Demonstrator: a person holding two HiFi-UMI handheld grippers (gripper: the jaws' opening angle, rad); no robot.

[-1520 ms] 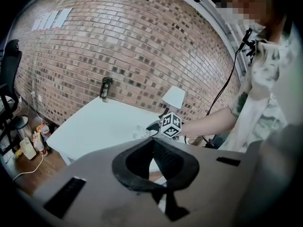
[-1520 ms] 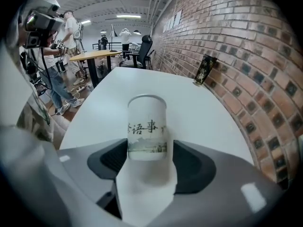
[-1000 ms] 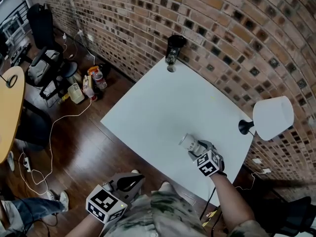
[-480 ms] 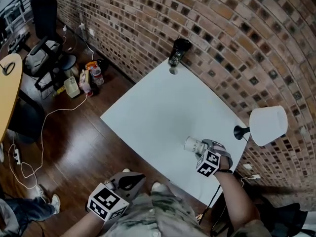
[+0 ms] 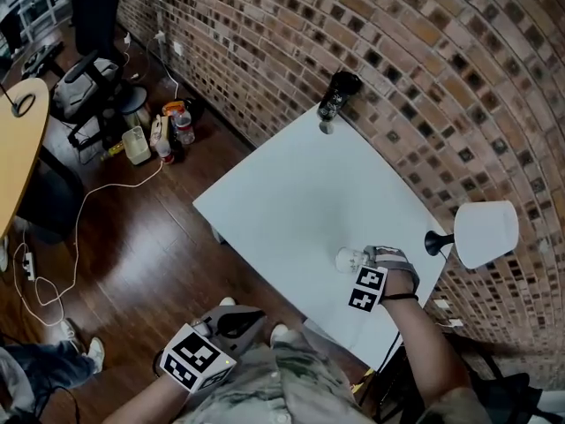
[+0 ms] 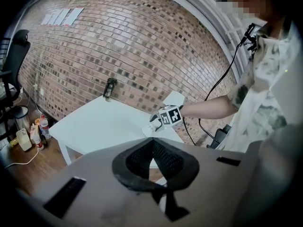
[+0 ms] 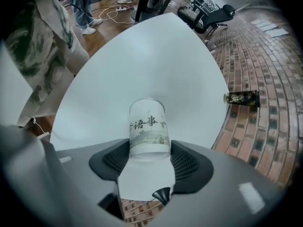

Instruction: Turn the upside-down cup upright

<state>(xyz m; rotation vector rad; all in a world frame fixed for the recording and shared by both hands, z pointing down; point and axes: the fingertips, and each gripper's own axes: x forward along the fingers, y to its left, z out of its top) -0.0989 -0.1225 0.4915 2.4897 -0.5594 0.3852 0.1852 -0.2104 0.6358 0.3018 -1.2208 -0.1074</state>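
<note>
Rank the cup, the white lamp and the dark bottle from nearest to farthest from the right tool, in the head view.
1. The cup, gripped in the right tool.
2. The lamp, to its right by the wall.
3. The dark bottle, at the table's far corner.

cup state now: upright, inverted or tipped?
Tipped on its side: in the head view the cup juts sideways from the right claw, which grips it over the table. Open end: cannot tell.
</note>
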